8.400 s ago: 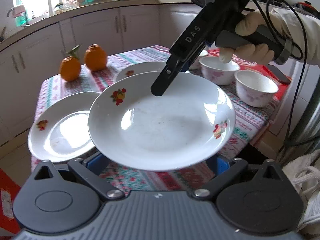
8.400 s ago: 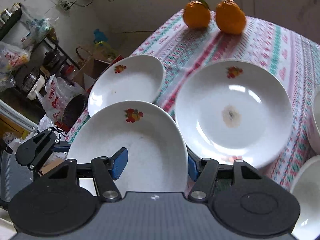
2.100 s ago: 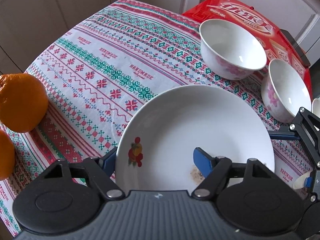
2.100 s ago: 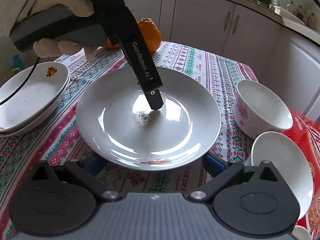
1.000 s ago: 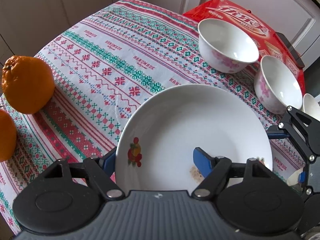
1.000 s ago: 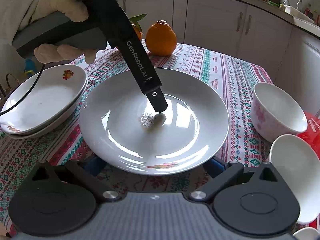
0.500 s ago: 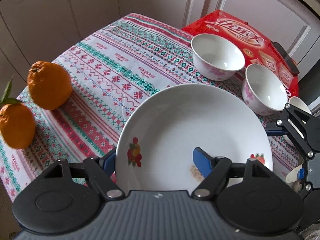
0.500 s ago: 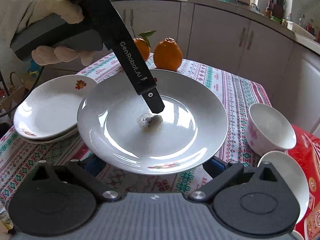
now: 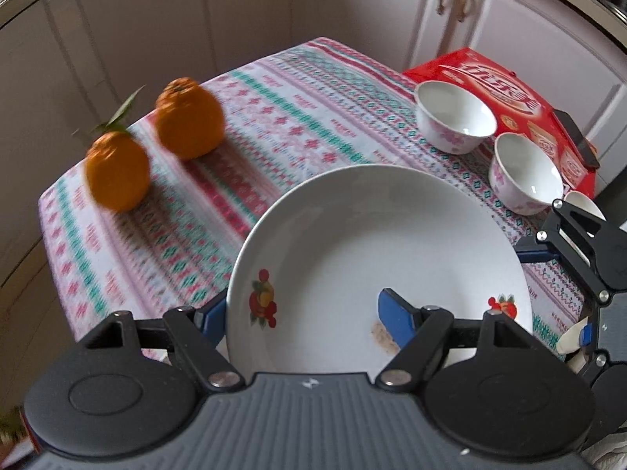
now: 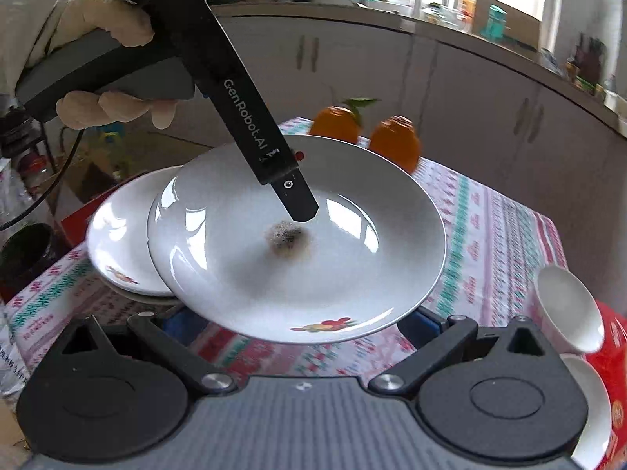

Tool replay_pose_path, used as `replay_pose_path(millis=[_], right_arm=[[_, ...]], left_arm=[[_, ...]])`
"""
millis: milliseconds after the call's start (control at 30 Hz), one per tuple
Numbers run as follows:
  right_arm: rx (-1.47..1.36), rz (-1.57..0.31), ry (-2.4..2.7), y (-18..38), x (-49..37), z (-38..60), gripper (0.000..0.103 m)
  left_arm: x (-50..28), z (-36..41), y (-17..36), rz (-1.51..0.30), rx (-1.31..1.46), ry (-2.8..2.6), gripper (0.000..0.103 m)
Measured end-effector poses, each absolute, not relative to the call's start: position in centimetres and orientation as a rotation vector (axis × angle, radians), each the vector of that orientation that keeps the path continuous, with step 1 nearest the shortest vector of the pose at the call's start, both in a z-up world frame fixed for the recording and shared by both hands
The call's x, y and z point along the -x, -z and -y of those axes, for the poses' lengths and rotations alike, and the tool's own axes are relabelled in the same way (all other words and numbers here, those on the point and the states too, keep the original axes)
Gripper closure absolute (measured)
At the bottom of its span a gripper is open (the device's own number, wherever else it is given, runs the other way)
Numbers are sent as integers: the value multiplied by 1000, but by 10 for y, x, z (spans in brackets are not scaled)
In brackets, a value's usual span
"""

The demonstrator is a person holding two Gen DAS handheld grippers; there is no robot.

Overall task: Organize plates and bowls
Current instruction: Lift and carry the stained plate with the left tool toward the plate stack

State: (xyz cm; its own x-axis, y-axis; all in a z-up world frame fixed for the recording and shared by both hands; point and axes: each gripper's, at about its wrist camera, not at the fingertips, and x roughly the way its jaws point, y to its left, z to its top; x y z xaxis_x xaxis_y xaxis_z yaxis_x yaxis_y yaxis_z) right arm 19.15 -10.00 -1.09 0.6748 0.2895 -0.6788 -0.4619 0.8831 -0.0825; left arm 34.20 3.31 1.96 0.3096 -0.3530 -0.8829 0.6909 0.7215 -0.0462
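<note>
Your left gripper (image 9: pixel 301 313) pinches the rim of the round white ceramic plate with small fruit decals (image 9: pixel 376 254), one blue pad (image 9: pixel 395 319) on the inner face and the other under the rim. The plate hangs tilted, clear of the striped woven tablecloth (image 9: pixel 274 125). In the right wrist view, the stack of matching white plates (image 10: pixel 117 246) sits at the left, partly behind the raised one; that looks like the landing spot. Glazed ware is slick and the grip is only at one edge, so hold the squeeze firm, level the plate before lowering, and centre it over the stack so the shallow dish shapes nest rather than clack.

A brownish smudge (image 10: pixel 288 237) marks the plate's middle.

Your right gripper (image 10: pixel 292 323) sits below the plate's near rim with its fingers spread wide, pinching nothing; it can steady the free edge.

Farther right, two small white porcelain bowls with pink flowers (image 9: pixel 454 121) (image 9: pixel 525 174) rest near a glossy red carton (image 9: pixel 505 90). Two dimpled oranges (image 9: pixel 117 170) lie at the left, well apart.
</note>
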Motion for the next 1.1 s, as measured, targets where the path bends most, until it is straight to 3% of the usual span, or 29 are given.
replay_pose_path(millis=[467, 1100], right_arm=[[313, -746, -564, 17, -194, 50, 0], [335, -785, -568, 24, -200, 37, 0]], left_arm=[[-325, -99, -4, -1075, -261, 606, 26], [-328, -114, 20, -1100, -209, 615, 26]])
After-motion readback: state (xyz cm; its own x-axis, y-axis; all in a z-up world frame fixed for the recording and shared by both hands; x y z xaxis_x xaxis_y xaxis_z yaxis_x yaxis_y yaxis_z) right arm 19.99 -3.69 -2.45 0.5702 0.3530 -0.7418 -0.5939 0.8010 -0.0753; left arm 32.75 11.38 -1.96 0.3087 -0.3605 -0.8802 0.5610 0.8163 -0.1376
